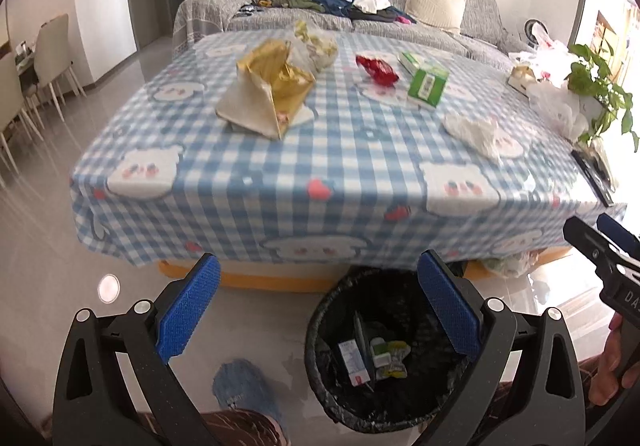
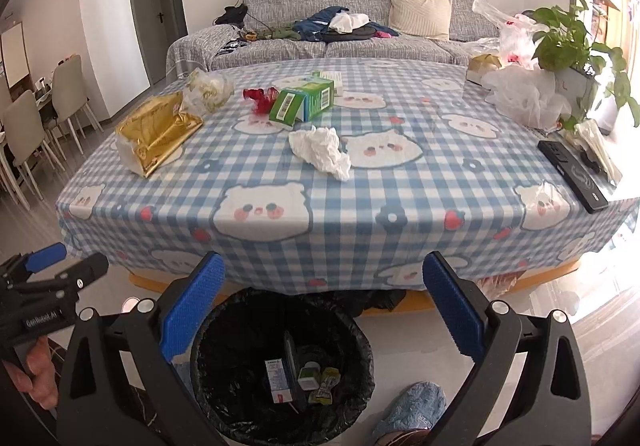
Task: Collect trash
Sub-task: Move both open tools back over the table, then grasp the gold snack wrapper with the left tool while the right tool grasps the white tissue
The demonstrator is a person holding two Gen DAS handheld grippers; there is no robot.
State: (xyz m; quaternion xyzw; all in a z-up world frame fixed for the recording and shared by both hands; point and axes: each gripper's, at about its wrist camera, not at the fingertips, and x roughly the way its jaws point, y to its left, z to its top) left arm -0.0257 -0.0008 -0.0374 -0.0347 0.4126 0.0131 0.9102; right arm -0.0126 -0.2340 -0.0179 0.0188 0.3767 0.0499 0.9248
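On the blue checked tablecloth (image 2: 400, 181) lie a gold bag (image 2: 158, 129) (image 1: 268, 85), a crumpled white tissue (image 2: 320, 151) (image 1: 476, 129), a green carton (image 2: 304, 101) (image 1: 426, 79), a red wrapper (image 2: 262, 99) (image 1: 376, 69) and a clear bag (image 2: 208, 87) (image 1: 316, 41). A black-lined bin (image 2: 284, 366) (image 1: 384, 354) on the floor holds small cartons and packets. My left gripper (image 1: 320, 306) is open and empty beside the bin. My right gripper (image 2: 324, 310) is open and empty above the bin.
A black remote (image 2: 572, 173), white plastic bags (image 2: 524, 93) and a potted plant (image 2: 572, 41) sit at the table's right side. A grey sofa (image 2: 340, 41) with clothes stands behind. Dining chairs (image 2: 36, 125) stand at the left. A blue slipper (image 2: 416, 406) lies by the bin.
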